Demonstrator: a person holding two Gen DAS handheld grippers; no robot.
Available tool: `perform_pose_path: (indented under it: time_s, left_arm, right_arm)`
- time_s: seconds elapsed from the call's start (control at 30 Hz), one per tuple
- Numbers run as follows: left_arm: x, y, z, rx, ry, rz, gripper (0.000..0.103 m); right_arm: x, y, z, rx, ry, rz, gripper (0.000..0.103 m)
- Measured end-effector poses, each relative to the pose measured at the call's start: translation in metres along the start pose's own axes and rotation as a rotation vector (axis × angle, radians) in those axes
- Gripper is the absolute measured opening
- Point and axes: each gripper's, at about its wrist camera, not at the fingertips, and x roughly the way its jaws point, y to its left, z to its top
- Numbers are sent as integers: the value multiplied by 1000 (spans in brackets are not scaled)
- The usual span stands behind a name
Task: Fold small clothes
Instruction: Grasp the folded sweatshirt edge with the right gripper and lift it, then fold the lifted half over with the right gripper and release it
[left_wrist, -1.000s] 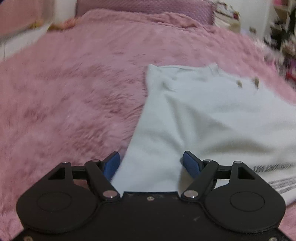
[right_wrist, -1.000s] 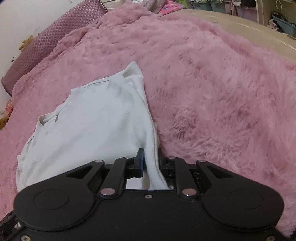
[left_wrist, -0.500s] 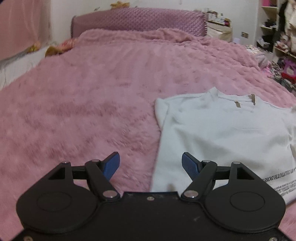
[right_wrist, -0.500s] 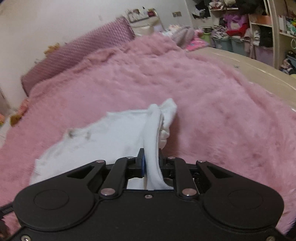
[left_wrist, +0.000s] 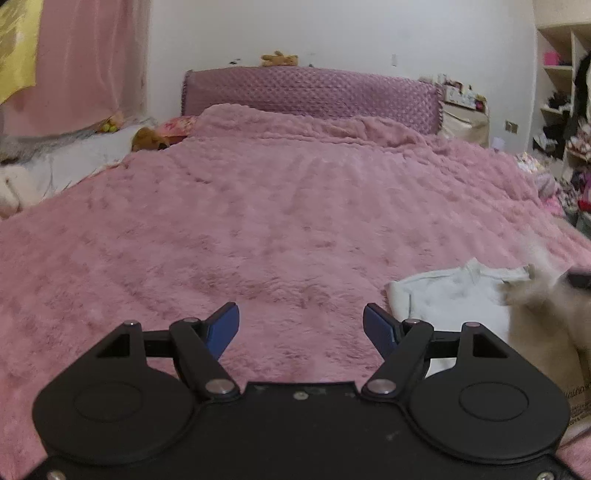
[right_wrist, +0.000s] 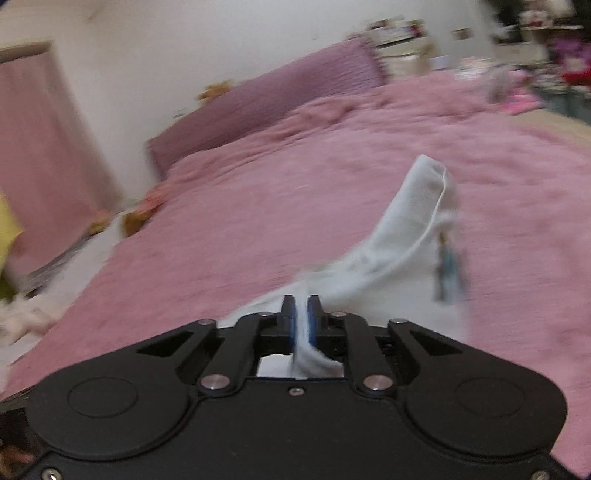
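A small white shirt (left_wrist: 454, 299) lies at the right edge of the left wrist view on the pink fluffy blanket (left_wrist: 277, 229), part of it lifted and blurred. My left gripper (left_wrist: 301, 326) is open with its blue pads wide apart over bare blanket, left of the shirt. In the right wrist view my right gripper (right_wrist: 303, 319) is shut on a fold of the white shirt (right_wrist: 402, 251), which hangs up off the blanket (right_wrist: 258, 206) with a sleeve sticking up and a small tag dangling.
A purple quilted headboard (left_wrist: 314, 92) stands at the bed's far end. Stuffed toys and a white cover (left_wrist: 74, 155) lie along the left side. Cluttered shelves (left_wrist: 565, 110) stand at the right.
My left gripper rose and drew back to the left, off the shirt. My right gripper lifted the pinched shirt edge up and across, so the garment now hangs from it.
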Motion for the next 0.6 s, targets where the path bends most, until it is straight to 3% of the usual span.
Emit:
perform_pose_path:
  time_s: [0.07, 0.13, 0.2, 0.27, 0.37, 0.6]
  left_arm:
    - [-1, 10, -3, -32, 16, 3, 76]
    - [-4, 17, -8, -61, 26, 2, 76]
    - [0, 23, -12, -114, 45, -19, 76]
    - [6, 19, -15, -170, 83, -78, 76]
    - [21, -2, -21, -195, 141, -162, 76]
    - [46, -101, -31, -111, 262, -284, 76]
  right_arm:
    - [27, 36, -23, -30, 54, 48, 0]
    - [48, 65, -50, -112, 124, 41, 0]
    - [51, 80, -72, -167, 147, 56, 0]
    - [43, 83, -80, -254, 133, 15, 0]
    - [19, 60, -74, -322, 110, -38, 0]
    - [-31, -41, -41, -260, 145, -213, 0]
